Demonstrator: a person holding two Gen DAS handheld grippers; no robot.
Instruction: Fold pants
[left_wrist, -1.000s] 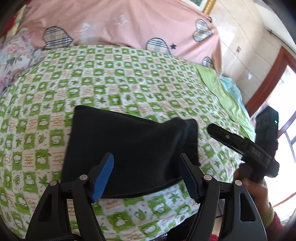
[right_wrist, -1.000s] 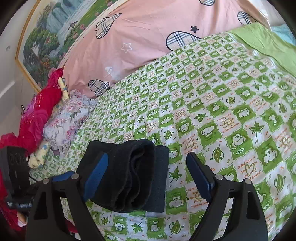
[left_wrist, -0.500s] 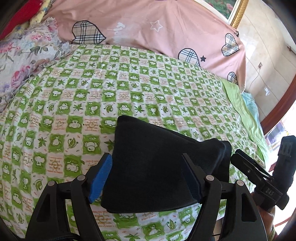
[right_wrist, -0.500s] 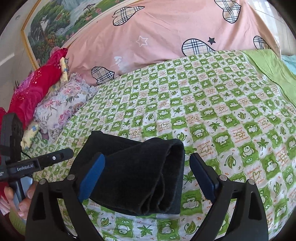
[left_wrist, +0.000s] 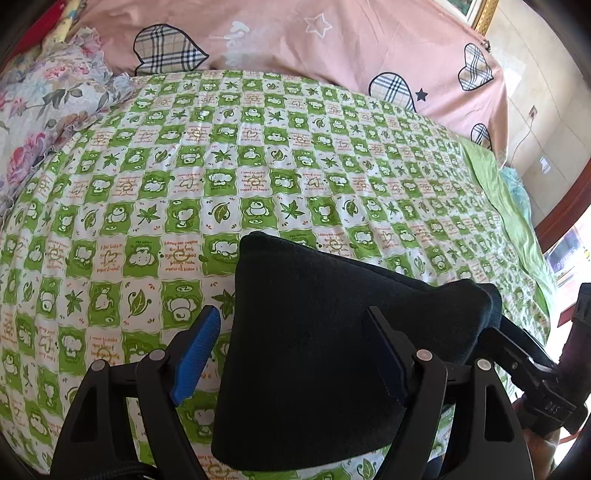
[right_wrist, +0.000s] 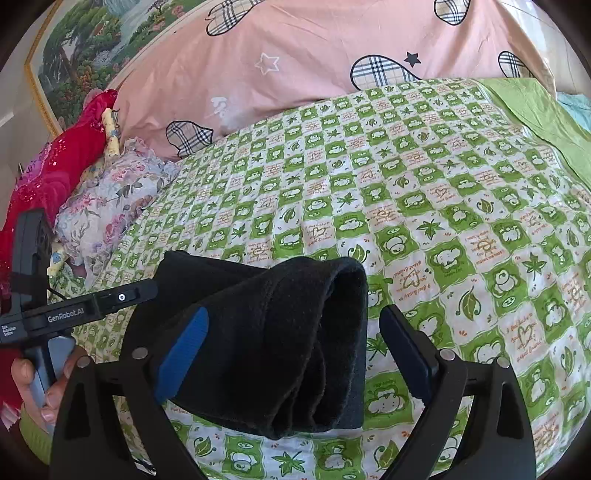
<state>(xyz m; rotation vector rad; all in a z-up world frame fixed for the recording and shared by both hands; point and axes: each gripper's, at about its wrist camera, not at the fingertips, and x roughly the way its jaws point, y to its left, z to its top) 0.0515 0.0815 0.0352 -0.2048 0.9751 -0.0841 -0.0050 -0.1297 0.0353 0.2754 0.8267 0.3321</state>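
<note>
Both grippers, left (left_wrist: 291, 358) and right (right_wrist: 291, 354), have backed off, jaws wide; folded black fleece pants (right_wrist: 273, 343) rest finished at six o'clock on the green-checked bed (left_wrist: 258, 177).

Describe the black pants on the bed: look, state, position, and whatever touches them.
The black pants are a soft, matte, fleece-like fabric, folded into a thick compact bundle with several rolled layers showing at the end facing the right wrist camera. They lie near the front edge of the green checkered bedsheet. Both grippers straddle the bundle with fingers spread; neither clamps it, and contact cannot be told.
</note>
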